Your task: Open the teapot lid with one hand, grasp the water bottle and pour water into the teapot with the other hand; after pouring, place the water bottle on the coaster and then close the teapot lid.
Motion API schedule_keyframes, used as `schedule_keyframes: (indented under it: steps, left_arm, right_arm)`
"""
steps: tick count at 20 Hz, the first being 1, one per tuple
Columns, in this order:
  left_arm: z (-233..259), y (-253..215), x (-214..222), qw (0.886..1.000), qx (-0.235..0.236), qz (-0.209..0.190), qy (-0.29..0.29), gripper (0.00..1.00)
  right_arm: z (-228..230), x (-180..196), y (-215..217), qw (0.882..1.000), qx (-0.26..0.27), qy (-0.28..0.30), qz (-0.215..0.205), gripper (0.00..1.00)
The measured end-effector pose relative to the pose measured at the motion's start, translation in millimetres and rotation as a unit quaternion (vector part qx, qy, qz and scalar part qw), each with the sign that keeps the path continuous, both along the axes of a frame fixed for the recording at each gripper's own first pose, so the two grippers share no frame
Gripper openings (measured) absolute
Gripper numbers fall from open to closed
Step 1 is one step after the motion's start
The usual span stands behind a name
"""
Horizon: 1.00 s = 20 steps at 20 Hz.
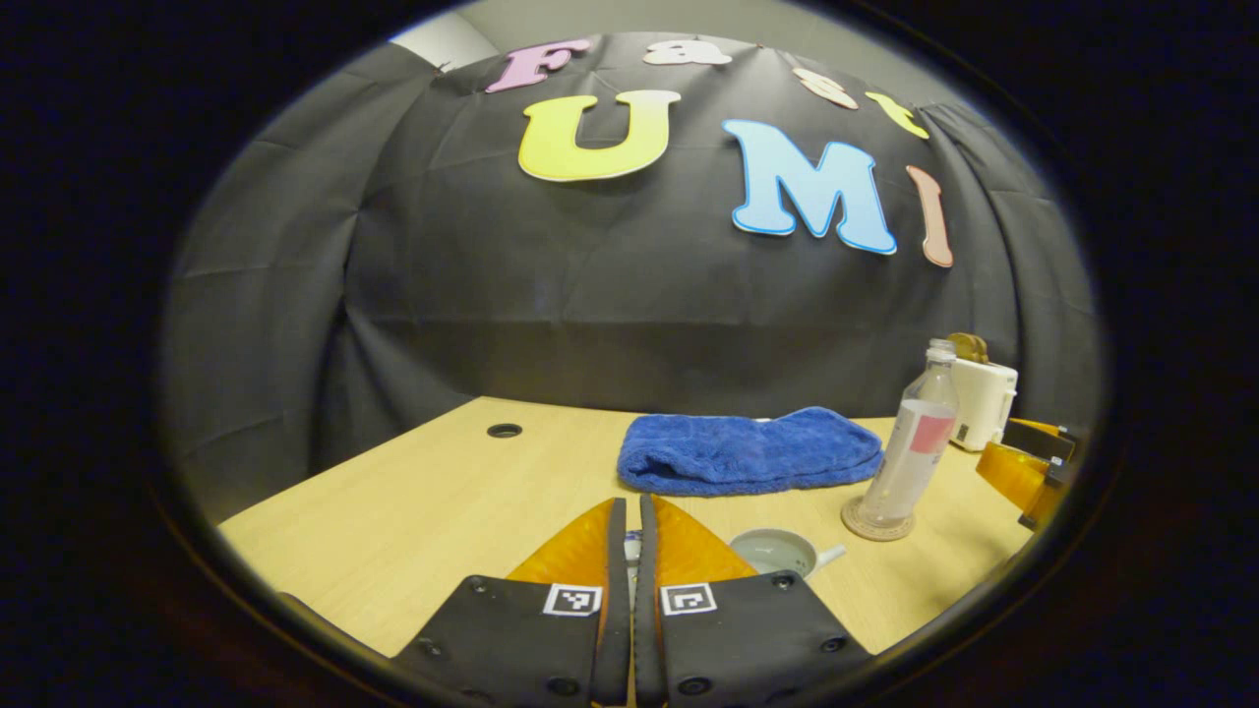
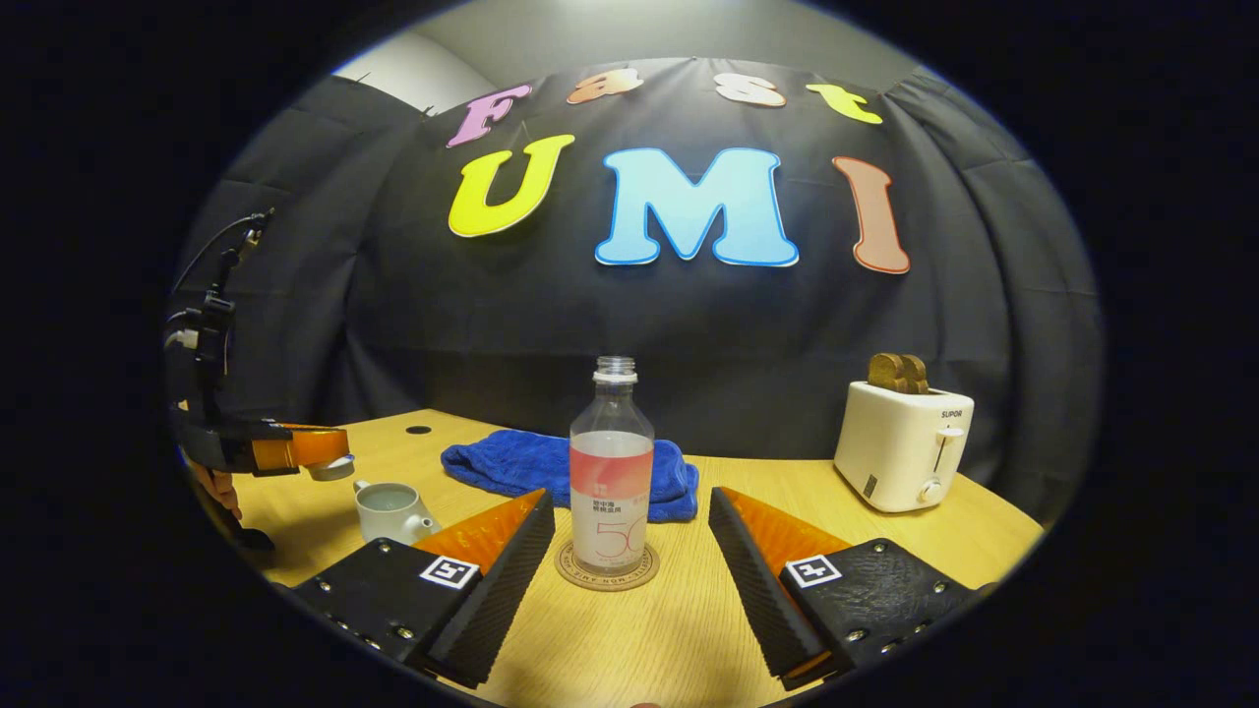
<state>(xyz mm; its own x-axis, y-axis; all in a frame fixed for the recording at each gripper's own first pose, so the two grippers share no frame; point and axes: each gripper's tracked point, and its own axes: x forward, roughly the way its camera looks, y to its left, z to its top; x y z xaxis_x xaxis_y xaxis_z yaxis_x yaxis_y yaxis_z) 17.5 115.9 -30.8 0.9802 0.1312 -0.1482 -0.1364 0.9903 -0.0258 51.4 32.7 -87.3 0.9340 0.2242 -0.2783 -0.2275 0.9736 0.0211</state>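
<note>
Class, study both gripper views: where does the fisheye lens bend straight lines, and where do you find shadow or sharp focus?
Left gripper view: the table edge curves and the wall bulges; the towel is sharp. Right gripper view: the water bottle on its coaster is crisp at centre, while the toaster leans near the rim; soft shadow lies beneath the teapot.

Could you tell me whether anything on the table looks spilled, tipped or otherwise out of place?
Nothing stands out. The clear plastic water bottle stands upright on the round coaster, uncapped. The small white teapot sits open, its lid held above it by the left gripper. No spill shows.
</note>
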Motion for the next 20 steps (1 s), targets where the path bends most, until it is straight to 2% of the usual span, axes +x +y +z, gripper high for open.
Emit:
schedule_keyframes:
  steps: [6,14,20]
  left_arm:
    - [16,-24,10,0.999,0.001,-0.026,-0.028,0.09]
    - [15,-73,22,0.998,0.024,-0.059,-0.028,0.09]
    - [2,-90,30,0.997,0.039,-0.071,-0.015,0.08]
  right_arm:
    - [-11,-3,-10,0.999,0.029,0.017,-0.013,0.98]
    - [4,-5,-18,0.999,0.039,0.002,-0.017,0.98]
    - [10,-5,-25,0.998,0.054,0.000,-0.026,0.98]
